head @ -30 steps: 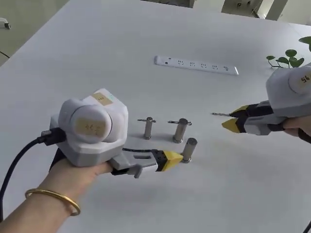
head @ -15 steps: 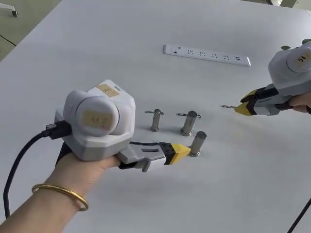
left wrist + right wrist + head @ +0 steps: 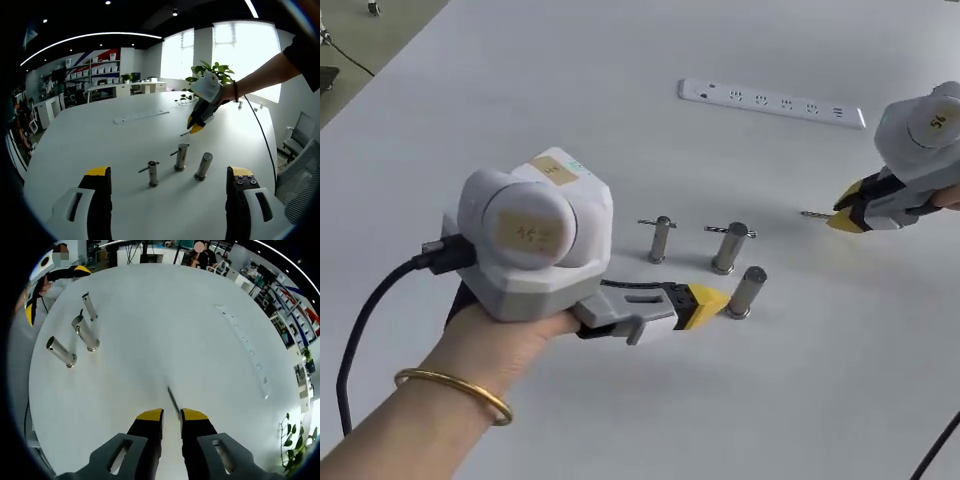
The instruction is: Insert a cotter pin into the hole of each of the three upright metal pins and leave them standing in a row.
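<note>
Three upright metal pins stand in a row on the white table. The left pin (image 3: pixel 660 238) and the middle pin (image 3: pixel 730 247) each carry a cotter pin through the top. The third pin (image 3: pixel 748 292) is bare. My left gripper (image 3: pixel 708 300) sits just left of the bare pin; its own view has the jaws wide open (image 3: pixel 168 172) with the pins (image 3: pixel 181 156) ahead. Off to the right, my right gripper (image 3: pixel 842 217) is shut on a cotter pin (image 3: pixel 815 214), which sticks out past its tips (image 3: pixel 174 399).
A white power strip (image 3: pixel 770 102) lies at the back of the table. A potted plant (image 3: pixel 210 72) stands near the far right edge. A black cable (image 3: pixel 360 320) trails from the left gripper. Office desks and chairs lie beyond the table.
The head camera has shifted, sliding the scene to the right. The right gripper, still holding the cotter pin, has drifted slightly up and away from the pins. The left gripper stays beside the bare pin.
</note>
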Demonstrator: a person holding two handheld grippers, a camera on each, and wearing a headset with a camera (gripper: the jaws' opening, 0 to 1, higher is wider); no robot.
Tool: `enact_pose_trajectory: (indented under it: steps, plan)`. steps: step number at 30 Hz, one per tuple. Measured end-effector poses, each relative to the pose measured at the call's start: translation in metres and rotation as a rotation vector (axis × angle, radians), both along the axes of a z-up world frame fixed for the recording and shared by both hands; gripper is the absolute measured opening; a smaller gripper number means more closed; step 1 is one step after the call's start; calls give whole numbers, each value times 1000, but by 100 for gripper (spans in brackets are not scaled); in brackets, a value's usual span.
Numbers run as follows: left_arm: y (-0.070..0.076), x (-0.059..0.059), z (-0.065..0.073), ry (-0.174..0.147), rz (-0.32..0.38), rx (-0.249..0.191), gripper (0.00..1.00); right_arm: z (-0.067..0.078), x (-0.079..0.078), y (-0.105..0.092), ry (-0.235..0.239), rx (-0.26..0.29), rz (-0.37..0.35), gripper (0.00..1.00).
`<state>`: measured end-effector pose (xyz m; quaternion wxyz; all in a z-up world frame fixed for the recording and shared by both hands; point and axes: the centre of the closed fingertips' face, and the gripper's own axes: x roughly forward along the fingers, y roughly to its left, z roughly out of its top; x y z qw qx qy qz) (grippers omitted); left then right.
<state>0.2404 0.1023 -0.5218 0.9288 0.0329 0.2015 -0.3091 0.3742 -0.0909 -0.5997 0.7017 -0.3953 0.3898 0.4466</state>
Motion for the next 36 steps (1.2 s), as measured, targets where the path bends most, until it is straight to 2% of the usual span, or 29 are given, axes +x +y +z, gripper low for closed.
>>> enact_pose_trajectory:
  steps: [4,9,13,20,24,31,36]
  plan:
    - [2,0,-1,4,2,5,95,-3,3,-3,8,-49,34,8]
    - [3,-1,-2,6,3,8,94,-5,6,-9,31,-77,52,8]
    - [4,-1,-4,12,3,11,93,-6,10,-13,48,-82,45,8]
    - [6,-1,-7,21,8,18,93,-8,7,-11,73,-87,78,6]
    - [4,-2,-9,25,2,18,92,-10,2,-10,120,-83,88,0]
    - [3,-3,-11,33,-4,26,91,-11,1,-10,129,-103,113,0]
    - [4,-2,-10,31,-2,23,91,-11,-2,-9,96,-145,181,0]
